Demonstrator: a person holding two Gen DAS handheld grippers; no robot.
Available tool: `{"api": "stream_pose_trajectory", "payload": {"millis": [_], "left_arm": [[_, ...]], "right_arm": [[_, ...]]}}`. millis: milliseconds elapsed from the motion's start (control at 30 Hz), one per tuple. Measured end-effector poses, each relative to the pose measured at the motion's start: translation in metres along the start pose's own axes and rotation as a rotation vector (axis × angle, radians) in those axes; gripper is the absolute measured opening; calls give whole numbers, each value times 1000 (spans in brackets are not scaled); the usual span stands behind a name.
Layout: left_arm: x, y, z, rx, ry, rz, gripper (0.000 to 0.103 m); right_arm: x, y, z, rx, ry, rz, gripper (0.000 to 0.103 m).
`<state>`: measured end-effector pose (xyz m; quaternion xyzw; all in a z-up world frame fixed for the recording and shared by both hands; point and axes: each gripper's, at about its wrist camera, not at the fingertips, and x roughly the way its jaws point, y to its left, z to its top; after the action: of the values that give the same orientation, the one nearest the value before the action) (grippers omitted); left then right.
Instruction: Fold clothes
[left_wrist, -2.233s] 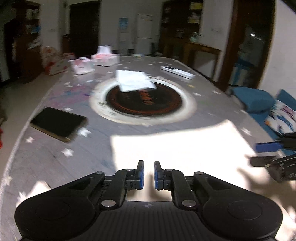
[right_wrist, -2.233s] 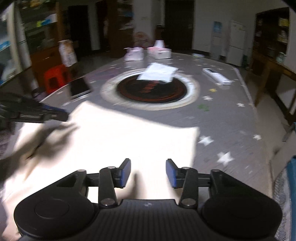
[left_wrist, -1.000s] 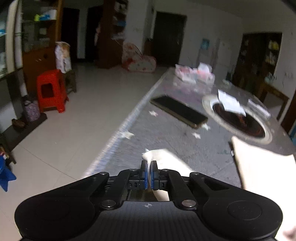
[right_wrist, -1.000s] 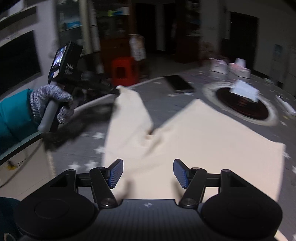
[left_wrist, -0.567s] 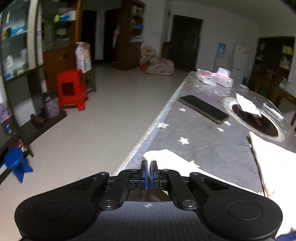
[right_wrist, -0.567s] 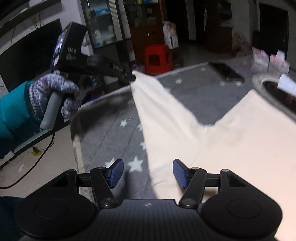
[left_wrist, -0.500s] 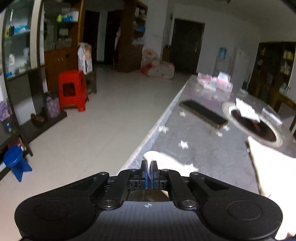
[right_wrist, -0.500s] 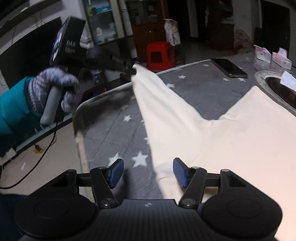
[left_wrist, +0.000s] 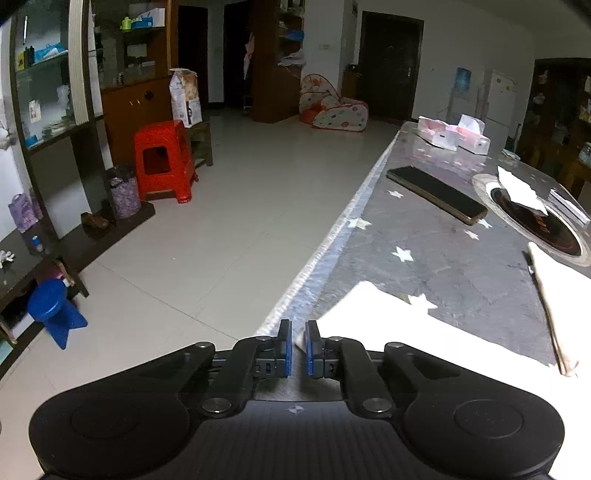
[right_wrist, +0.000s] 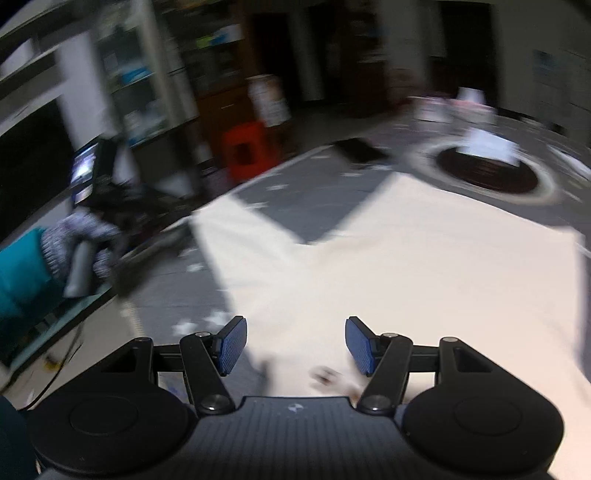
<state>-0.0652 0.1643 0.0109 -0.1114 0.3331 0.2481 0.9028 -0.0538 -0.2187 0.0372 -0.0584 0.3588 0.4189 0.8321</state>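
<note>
Cream garment, lying spread across the grey star-print tablecloth; we are seeing one strip of it running out to the table's left rim, and a grey wedge of bare cloth lying between that strip and the main panel.

Left gripper: we are hovering it at the table's rim, jaws opening from near shut, blue pads a narrow gap apart. The garment's corner is sitting in that gap; the pads are not visibly pressing it. In the right wrist view, blurred, a gloved hand with a teal sleeve is holding this tool by the rim.

Right gripper: we are holding it over the garment's near part, jaws standing wide, gripping nothing.

Other items on the table, all well apart from the garment's rim corner:
- dark phone, lying flat near the left rim;
- round dark inset with white paper on it, just beyond the garment's far edge;
- tissue boxes at the far end.

Room left of the table: we are looking at open tiled floor, with a red stool and a blue stool standing back by the cabinets.
</note>
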Motion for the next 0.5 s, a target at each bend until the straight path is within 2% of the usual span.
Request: {"api": "stream_pose_trajectory", "payload": {"millis": [100,200,333,500], "left_arm": [[-6,-2,4,2,-20,-2,9],[-15,-13,7,16,-35,-38,9],[-27,-36,8,54,-46,-122,11],[-37,-79,6,106,-28,-259,16]], "right_arm": [[-27,-29,-17,104,-26,-107,60],[-50,-57,-34,199,-45,-214,60],[-75,-93,-58,313,-76,-352,59],[-87,-130,-77,382,-56,-448,56]]}}
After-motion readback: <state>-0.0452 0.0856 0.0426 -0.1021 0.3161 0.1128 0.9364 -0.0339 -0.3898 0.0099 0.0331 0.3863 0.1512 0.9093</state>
